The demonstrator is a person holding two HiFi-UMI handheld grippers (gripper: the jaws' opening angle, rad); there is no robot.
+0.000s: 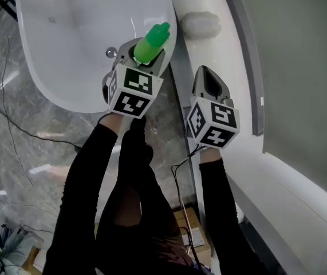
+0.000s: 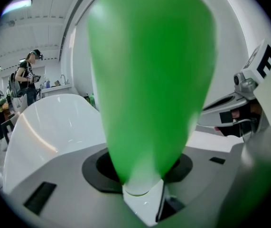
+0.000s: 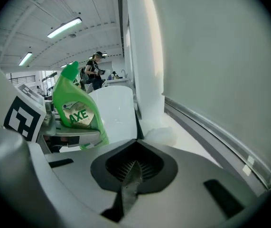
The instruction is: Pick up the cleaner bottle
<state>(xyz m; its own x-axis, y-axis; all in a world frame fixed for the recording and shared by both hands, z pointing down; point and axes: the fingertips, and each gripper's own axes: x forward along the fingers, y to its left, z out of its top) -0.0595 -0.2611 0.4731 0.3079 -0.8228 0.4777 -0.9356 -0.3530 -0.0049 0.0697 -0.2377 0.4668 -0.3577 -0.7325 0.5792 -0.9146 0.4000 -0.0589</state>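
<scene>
Head view, upper middle: one green cleaner bottle [image 1: 150,43] is gripped by the left tongs [image 1: 146,57], whose jaws are clamped on its body. It is held in the air, seen against the right rim of a white tub [image 1: 66,50]. The tub is the only large vessel; a small metal drain fitting [image 1: 111,52] shows inside it. What the bottle contains cannot be told.

There are two tongs, each with one marker cube. The right tongs [image 1: 209,73] sit right of centre over a white ledge [image 1: 237,67], jaws together with nothing between them. One fluffy white pad [image 1: 200,23] lies on that ledge at the upper middle.

Left gripper view is nearly filled by the blurred green bottle, and only it shows several people at its left edge. Right gripper view alone shows the bottle's label, at its left, and one person [image 3: 96,70] standing in the background.
</scene>
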